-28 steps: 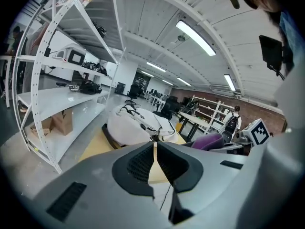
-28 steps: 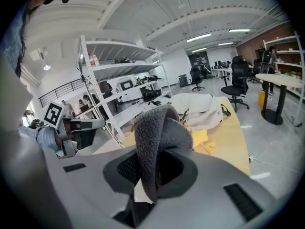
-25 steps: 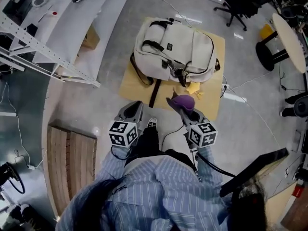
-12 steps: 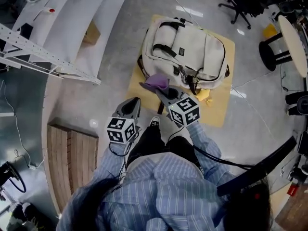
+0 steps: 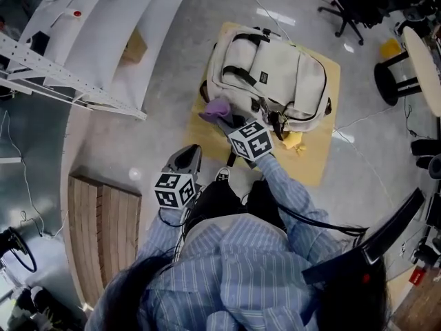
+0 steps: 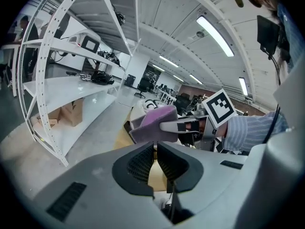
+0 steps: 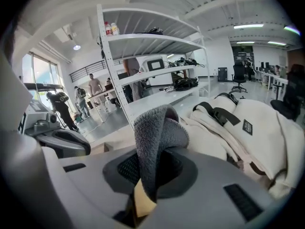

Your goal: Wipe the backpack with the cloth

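**Polished floor (image 5: 172, 61), cloth (image 5: 215, 109) at the backpack (image 5: 275, 81): wiping judged barely begun**

Head view: a cream backpack is seen lying flat on a tan board (image 5: 324, 161) in the upper middle of the frame. The purple cloth is held by the right gripper (image 5: 224, 121) at the pack's lower left corner. Whether fabric is touched cannot be told. The left gripper (image 5: 186, 161) is kept low and apart from the board, at lower centre. No wiped area can be made out, so nearly the whole surface is judged to be left. A yellow object (image 5: 293, 141) lies just beside the pack's lower edge. A shelving rack (image 5: 83, 40) with a cardboard box (image 5: 134, 47) beneath it fills the upper left, and an office chair (image 5: 344, 5) stands at the upper right.

Left gripper view: the jaws are seen pressed together with nothing between them. Beyond them, the cloth (image 6: 155, 123) is shown in the other gripper, with the pack (image 6: 147, 105) small behind it.

Right gripper view: the jaws are clenched on a fold of the cloth (image 7: 157, 147), which looks grey here. The backpack (image 7: 248, 128) fills the right half of the frame. Its dark straps (image 7: 217, 113) lie loose across the top and could be snagged during a sweep. People (image 7: 95, 92) are seen far off at the left, well clear of the work.
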`<state>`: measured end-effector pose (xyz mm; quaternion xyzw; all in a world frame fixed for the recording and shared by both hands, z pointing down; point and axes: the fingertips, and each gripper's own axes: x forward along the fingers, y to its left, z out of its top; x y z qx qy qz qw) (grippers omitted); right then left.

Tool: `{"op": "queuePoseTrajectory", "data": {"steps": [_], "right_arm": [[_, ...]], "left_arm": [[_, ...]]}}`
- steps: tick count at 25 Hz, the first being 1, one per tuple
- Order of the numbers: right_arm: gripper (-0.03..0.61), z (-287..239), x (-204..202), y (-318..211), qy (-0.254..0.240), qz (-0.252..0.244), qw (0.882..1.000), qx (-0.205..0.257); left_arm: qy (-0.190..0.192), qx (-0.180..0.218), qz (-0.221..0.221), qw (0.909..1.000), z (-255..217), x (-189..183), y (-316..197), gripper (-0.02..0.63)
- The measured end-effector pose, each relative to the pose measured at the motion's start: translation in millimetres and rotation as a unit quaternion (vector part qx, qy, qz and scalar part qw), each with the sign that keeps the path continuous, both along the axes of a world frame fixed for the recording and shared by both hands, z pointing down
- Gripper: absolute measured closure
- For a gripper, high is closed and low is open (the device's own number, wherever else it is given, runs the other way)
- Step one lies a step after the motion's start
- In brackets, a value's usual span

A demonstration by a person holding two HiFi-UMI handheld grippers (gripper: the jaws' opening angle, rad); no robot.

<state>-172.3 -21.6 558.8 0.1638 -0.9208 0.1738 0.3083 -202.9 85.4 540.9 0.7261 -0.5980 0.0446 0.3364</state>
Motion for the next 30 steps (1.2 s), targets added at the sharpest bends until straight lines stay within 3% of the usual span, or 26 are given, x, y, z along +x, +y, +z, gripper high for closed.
{"op": "queuePoseTrajectory", "data": {"steps": [10,23,30], "right_arm": [[0.537,10,115,-38,0.019,0.085,0.996,-0.014],[0.537,19,314,-87,0.035,0.183,0.982,-0.021],[0.537,17,401,-110,0.043,0.211,0.977,-0.009]], "left_arm": [[-0.012,0.005,-0.008,0.9999,-9,32,-25,0.591],[-0.023,0.004,0.037,0.9991,-24,144,-75,0.591],[-0.021,0.005,0.035,0.9992,-30,201,-82,0.591]]}}
